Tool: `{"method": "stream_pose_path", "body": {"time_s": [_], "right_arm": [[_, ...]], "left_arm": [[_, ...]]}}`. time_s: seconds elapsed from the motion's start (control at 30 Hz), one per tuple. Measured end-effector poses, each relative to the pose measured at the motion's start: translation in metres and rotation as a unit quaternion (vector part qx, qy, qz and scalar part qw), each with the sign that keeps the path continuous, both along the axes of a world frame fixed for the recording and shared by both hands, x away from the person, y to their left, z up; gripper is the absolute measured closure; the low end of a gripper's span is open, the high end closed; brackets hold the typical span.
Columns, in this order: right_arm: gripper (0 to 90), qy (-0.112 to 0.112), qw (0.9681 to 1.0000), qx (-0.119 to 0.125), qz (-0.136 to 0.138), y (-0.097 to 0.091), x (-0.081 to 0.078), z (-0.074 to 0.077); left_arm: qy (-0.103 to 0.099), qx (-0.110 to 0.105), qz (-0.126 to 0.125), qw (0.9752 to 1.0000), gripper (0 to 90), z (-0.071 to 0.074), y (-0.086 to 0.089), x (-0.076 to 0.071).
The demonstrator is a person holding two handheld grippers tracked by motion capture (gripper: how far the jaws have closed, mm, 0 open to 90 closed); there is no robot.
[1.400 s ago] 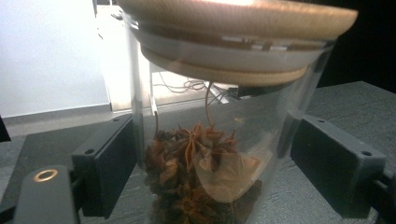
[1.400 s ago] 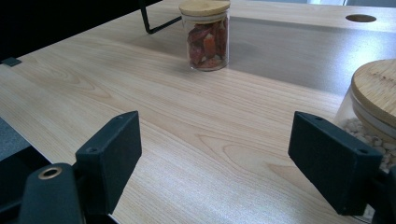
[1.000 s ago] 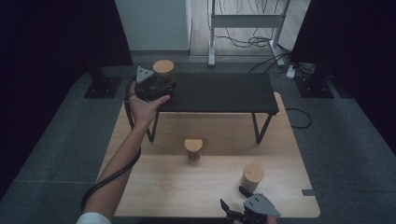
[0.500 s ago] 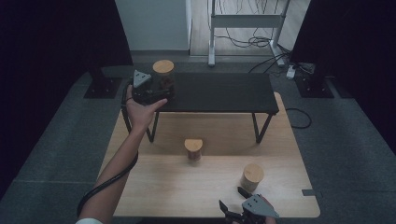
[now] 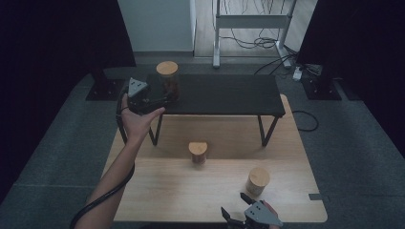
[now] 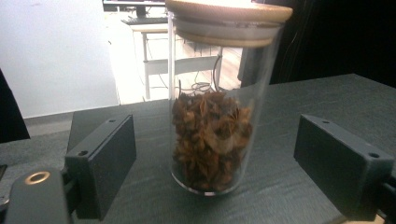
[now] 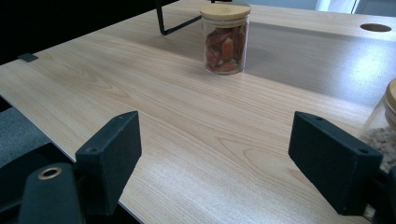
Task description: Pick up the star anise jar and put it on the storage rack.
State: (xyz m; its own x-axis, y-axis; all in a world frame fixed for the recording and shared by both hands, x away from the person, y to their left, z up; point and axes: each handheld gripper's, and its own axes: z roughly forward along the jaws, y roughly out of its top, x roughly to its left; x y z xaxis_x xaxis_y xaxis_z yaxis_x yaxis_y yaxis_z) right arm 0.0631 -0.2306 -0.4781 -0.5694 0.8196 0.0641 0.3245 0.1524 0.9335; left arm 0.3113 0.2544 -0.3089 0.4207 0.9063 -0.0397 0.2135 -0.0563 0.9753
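Tall jar [image 6: 219, 107]: clear glass with a wooden lid, part-filled with brown star-shaped spice. It stands upright on the black raised shelf [image 5: 224, 95], near the shelf's left end in the high view.

Left tongs [image 5: 160, 98]: jaws apart, one on each side of the tall jar with clear gaps; no pad touches the glass. The jaws have just been opening, and the jar stands between them unsupported by them.

Change: against the earlier high views, the left hand [image 5: 136, 119] has drawn a little back along the shelf towards the person, while the jar keeps its place.

Meaning for the work: judged a completed set-down. The jar rests on the shelf under its own weight; the next move is likely a straight withdrawal of the left tongs.

Caution: the jar is tall and narrow. A jaw brushing it on the way out could tip it, so the tongs should pull back along their own line.

Short jar [image 5: 197, 152]: wooden lid, reddish pieces inside, on the light wooden surface [image 5: 157, 191] just in front of the shelf.

Second short jar [image 5: 258, 181]: wooden lid, pale contents, nearer the right front corner of the surface.

Right tongs [image 5: 239, 220]: jaws apart, nothing between them, at the near edge of the surface beside the second short jar, not touching it.
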Motion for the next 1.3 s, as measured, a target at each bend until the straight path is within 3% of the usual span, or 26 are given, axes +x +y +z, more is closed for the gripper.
{"method": "stream_pose_path", "body": {"time_s": [0.47,0.7,1.3], "right_arm": [[16.9,-0.009,0.9999,-0.003,-0.004,0.002,-0.003,-0.001],[16.8,-0.009,0.9999,-0.004,-0.005,0.004,-0.005,-0.001],[16.8,-0.003,0.9999,-0.013,0.001,0.009,-0.004,-0.002]], "left_arm": [[-0.007,-0.006,-0.013,0.9999,13.2,0.002,0.003,-0.021],[0.005,-0.007,-0.016,0.9998,13.2,-0.002,0.006,-0.030],[0.008,0.008,-0.061,0.9981,13.7,-0.005,0.010,-0.059]]}}
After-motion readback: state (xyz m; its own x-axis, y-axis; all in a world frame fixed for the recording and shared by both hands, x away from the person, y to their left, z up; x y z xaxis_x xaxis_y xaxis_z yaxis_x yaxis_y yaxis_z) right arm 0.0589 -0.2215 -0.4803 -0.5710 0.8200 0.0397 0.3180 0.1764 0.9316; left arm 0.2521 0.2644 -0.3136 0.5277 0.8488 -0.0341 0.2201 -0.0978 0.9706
